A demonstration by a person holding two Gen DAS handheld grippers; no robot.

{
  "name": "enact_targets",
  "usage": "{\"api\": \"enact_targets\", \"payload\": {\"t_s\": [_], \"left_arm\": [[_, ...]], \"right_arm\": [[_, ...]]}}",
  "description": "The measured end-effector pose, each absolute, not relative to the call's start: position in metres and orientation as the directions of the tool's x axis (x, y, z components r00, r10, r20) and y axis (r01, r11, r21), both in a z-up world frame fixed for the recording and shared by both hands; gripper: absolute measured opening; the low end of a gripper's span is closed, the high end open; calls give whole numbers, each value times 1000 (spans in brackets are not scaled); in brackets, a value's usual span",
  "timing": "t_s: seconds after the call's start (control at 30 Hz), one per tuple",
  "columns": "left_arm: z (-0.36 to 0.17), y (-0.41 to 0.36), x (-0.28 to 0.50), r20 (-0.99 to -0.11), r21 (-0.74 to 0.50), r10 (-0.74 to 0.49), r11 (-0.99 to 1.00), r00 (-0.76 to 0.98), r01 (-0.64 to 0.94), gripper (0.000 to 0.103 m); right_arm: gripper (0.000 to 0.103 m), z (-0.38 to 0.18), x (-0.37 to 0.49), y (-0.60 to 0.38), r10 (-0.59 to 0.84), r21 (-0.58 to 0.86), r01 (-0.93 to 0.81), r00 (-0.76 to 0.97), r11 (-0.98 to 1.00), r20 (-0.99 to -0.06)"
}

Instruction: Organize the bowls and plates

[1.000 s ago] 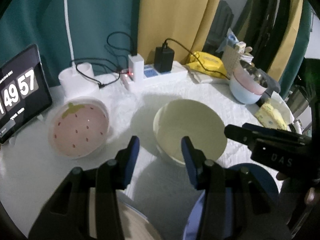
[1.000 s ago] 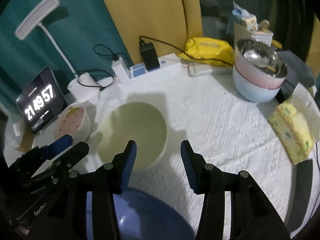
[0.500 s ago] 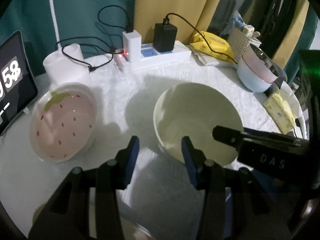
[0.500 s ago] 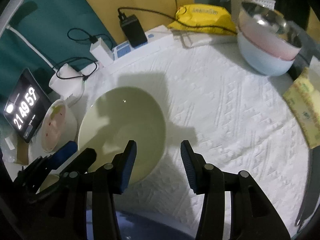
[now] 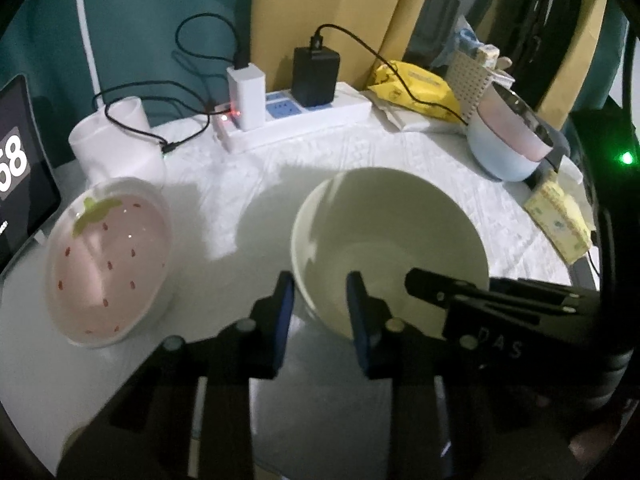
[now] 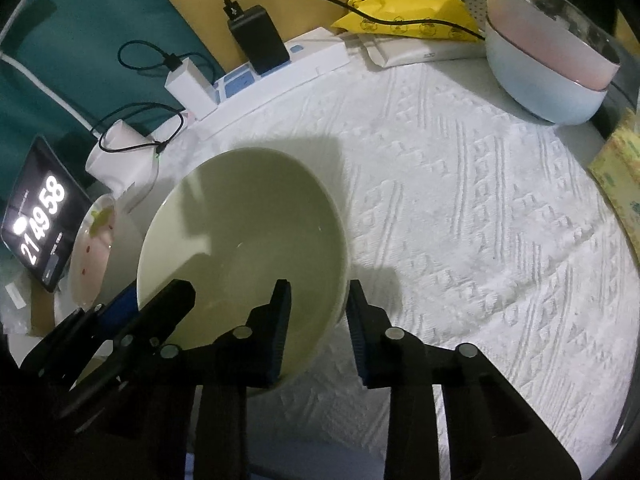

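White quilted tablecloth (image 6: 460,208): cream bowl (image 6: 244,236), centre.
Left gripper (image 5: 320,300) and right gripper (image 6: 316,312), both unclenched, straddle its near rim.

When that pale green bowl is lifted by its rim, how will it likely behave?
The pale green bowl looks rigid and glazed, so probably slippery between narrow fingers. It is wide and deep, so a one-sided rim pinch may let it tilt. It looks ceramic, so likely weighty and chippable.
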State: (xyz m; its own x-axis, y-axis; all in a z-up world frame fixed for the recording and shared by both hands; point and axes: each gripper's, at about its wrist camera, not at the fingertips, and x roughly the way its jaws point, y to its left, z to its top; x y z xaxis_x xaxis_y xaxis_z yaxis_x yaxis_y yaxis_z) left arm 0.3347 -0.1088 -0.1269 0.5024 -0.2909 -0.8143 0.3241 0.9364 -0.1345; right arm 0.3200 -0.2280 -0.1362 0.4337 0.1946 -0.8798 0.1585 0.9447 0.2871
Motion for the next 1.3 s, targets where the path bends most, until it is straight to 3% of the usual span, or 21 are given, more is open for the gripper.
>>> {"api": "enact_targets", "payload": {"t_s": [0.6, 1.3], "left_arm": [[-80, -109, 303, -695, -50, -278, 939, 663, 342, 27], [-40, -98, 249, -619, -70, -319, 932, 718, 354, 27]], "right_arm": [[27, -95, 297, -228, 190, 291, 93, 568, 952, -801], [27, -46, 243, -221, 167, 281, 69, 660, 957, -733]]}}
